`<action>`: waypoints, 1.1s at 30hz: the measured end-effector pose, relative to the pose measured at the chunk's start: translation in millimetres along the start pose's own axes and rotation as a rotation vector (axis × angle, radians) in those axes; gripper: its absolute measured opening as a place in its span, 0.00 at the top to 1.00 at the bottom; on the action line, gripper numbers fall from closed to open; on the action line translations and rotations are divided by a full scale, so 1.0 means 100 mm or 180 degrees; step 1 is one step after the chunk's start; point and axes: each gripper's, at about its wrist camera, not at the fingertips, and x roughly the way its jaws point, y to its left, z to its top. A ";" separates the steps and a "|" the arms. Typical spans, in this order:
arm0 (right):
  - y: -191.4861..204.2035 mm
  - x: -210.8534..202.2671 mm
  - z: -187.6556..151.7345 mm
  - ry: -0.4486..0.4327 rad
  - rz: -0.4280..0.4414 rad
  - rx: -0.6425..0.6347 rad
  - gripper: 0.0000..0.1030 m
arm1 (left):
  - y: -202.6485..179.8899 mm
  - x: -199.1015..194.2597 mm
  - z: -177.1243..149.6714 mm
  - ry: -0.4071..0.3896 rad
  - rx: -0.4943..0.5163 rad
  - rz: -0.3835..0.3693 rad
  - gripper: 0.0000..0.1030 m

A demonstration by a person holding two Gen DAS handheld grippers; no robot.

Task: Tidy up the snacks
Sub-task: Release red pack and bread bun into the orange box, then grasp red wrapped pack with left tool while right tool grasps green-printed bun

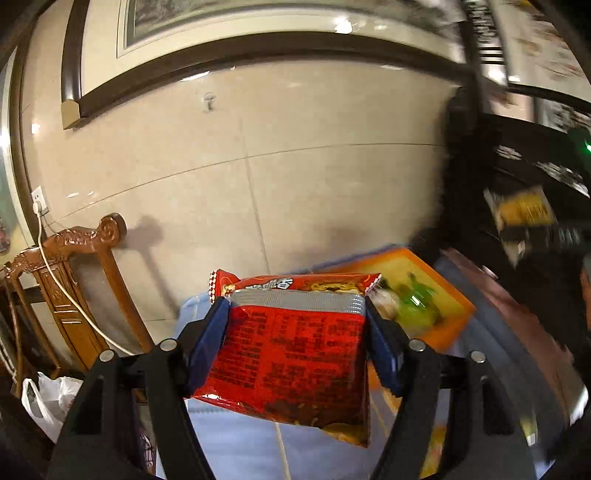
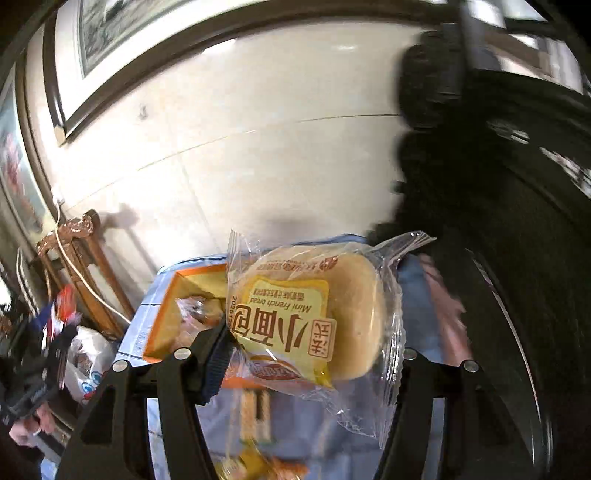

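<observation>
Pinching a red foil packet of instant noodles (image 1: 295, 354) by its two side edges, the left tongs (image 1: 295, 332) carry it in the air above a tabletop covered with a pale blue cloth (image 1: 236, 443). The blue pads (image 1: 207, 343) press into the packet's sides, its printed back faces the camera, and a silver seal strip runs across its upper end. Beyond the packet, an orange-rimmed rectangular tray (image 1: 436, 295) lies on the cloth with green and pale wrapped snacks in it, though blur hides what they are.

The right tongs (image 2: 310, 339) grip a round mini French bread in a clear plastic wrapper with a yellow label (image 2: 314, 314). The left pad (image 2: 218, 354) presses the wrapper's edge, while the right pad is hidden behind the crinkled plastic. The bread also hangs above the blue cloth, just right of the orange tray (image 2: 162, 317) in this view.

A carved brown wooden chair (image 1: 74, 266) stands against a cream tiled wall (image 1: 258, 147), with a white cable (image 1: 62, 280) draped over it from a wall socket. A white plastic bag (image 1: 48, 402) sits below the chair. A dark-framed picture (image 1: 221, 33) hangs on the wall above.
</observation>
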 end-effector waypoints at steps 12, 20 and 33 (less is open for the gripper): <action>0.20 0.73 0.46 0.0367 -0.0334 -0.0334 0.03 | -0.17 1.10 0.45 0.0521 0.0143 0.0431 0.04; -0.61 -0.07 -1.45 0.0723 -0.0912 0.0165 0.03 | -0.33 0.40 -1.11 0.1087 0.0822 0.0241 0.04; -0.77 0.18 -3.04 0.1178 -0.1259 0.0610 0.03 | -0.71 0.11 -2.57 0.0941 0.0720 -0.0163 0.04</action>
